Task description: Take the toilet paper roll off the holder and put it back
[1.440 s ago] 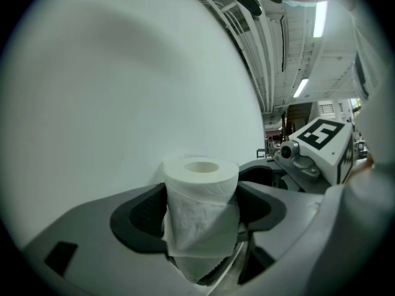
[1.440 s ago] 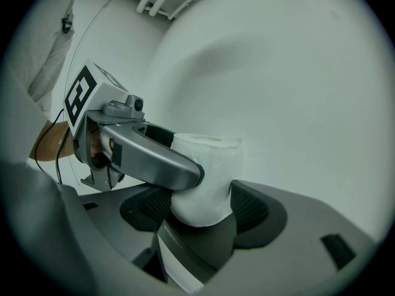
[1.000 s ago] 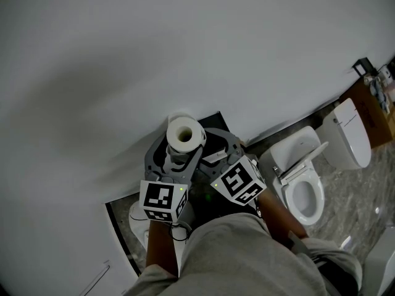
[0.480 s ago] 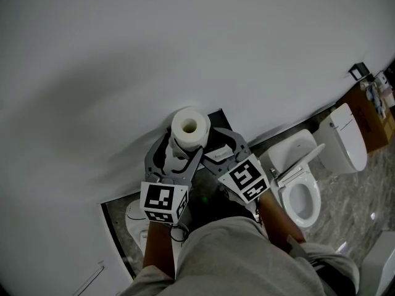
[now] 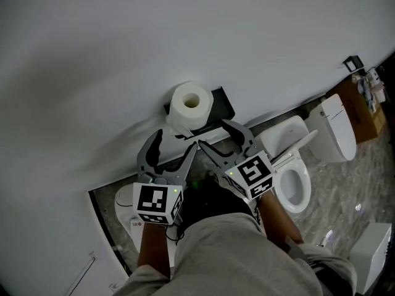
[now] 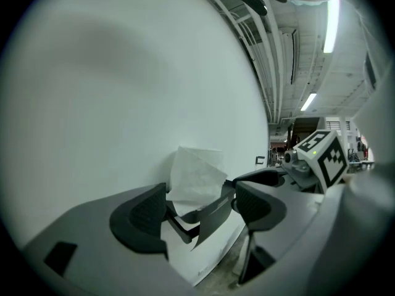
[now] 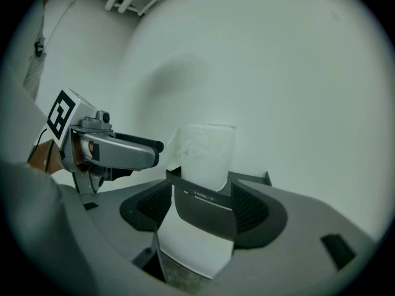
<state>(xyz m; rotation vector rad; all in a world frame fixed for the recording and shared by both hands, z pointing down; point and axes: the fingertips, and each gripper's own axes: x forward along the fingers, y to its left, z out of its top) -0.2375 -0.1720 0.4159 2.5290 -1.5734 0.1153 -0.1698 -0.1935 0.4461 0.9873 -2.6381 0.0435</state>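
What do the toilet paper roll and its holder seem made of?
The toilet paper roll looks like soft, matte white tissue paper, wound round a hollow core. The holder is a dark, smooth, straight-edged sheet with a slight sheen, likely coated metal or hard plastic; I cannot tell which.

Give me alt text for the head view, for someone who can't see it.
A white toilet paper roll sits on a black wall-mounted holder against a plain white wall. Just below it, the grey left gripper and right gripper point towards it with jaws open, holding nothing. A white toilet stands to the right.
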